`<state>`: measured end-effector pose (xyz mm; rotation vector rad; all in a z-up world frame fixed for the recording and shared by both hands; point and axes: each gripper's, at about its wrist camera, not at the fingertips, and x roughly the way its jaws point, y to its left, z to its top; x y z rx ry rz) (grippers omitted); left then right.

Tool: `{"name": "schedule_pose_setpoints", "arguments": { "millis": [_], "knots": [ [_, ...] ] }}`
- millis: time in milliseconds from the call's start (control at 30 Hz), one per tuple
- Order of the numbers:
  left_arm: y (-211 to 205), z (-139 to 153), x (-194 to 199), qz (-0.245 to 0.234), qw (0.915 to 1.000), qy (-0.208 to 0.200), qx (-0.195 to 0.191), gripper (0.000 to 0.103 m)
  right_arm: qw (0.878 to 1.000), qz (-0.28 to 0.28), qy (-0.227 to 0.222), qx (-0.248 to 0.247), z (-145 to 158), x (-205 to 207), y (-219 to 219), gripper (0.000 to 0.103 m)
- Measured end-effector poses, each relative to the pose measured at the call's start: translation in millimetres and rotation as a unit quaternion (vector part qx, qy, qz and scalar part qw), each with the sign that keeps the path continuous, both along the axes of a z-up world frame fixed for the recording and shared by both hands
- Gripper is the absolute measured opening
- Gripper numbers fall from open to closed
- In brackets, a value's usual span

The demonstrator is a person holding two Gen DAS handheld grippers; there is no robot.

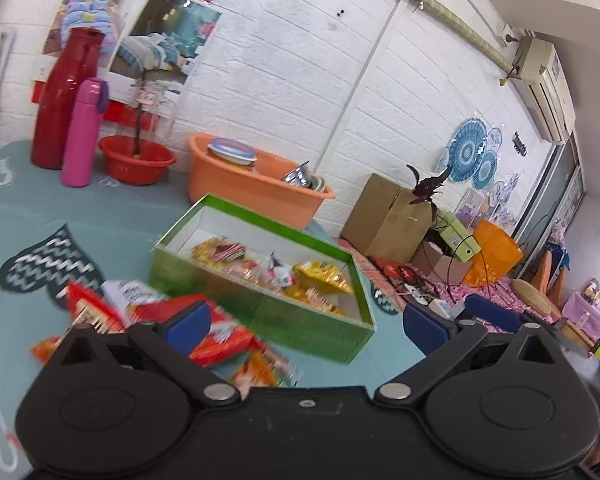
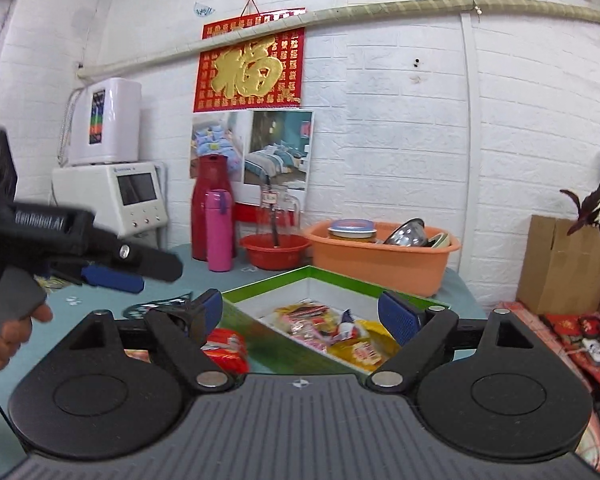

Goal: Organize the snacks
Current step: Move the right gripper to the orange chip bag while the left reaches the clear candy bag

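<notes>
A green box (image 1: 300, 312) with a white inside sits on the teal tablecloth and holds several yellow and red snack packets (image 1: 320, 276). Loose red and orange snack packets (image 1: 220, 336) lie on the cloth left of the box, under my left gripper (image 1: 306, 326), which is open and empty above them. The box also shows in the right wrist view (image 2: 268, 280), with packets inside (image 2: 340, 332) and a red packet (image 2: 226, 350) beside it. My right gripper (image 2: 302, 314) is open and empty over the box's near corner. The left gripper (image 2: 112, 276) shows at the left of that view.
An orange tub (image 1: 256, 188) with dishes stands behind the box. A red basin (image 1: 138, 160), a pink bottle (image 1: 82, 132) and a red flask (image 1: 66, 96) stand at the back left by the brick wall. Cardboard boxes (image 1: 388, 216) and clutter sit beyond the table's right edge.
</notes>
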<state>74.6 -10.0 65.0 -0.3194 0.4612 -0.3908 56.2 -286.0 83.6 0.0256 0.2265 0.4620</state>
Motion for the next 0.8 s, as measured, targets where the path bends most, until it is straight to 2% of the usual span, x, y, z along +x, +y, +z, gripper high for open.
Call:
{"name": "schedule_pose_setpoints", "arguments": {
  "millis": [267, 433, 567, 800],
  "knots": [
    [41.3, -36.4, -46.2, 0.048, 0.9977, 0.044, -0.017, 0.103, 1.000, 0.020, 0.014, 0.007, -2.9, -18.3, 13.2, 0.103],
    [58.3, -58.9, -61.2, 0.069, 0.9942, 0.082, -0.003, 0.103, 0.996, 0.058, 0.063, -0.029, -35.3, -1.9, 44.0, 0.103],
    [71.6, -67.4, -70.4, 0.081, 0.9924, 0.093, 0.000, 0.103, 0.992, 0.079, 0.075, -0.063, -56.7, 19.3, 70.5, 0.103],
    [82.6, -74.4, -72.6, 0.095, 0.9902, 0.103, -0.007, 0.103, 0.988, 0.108, 0.093, -0.053, -74.2, 52.6, 95.4, 0.103]
  ]
}}
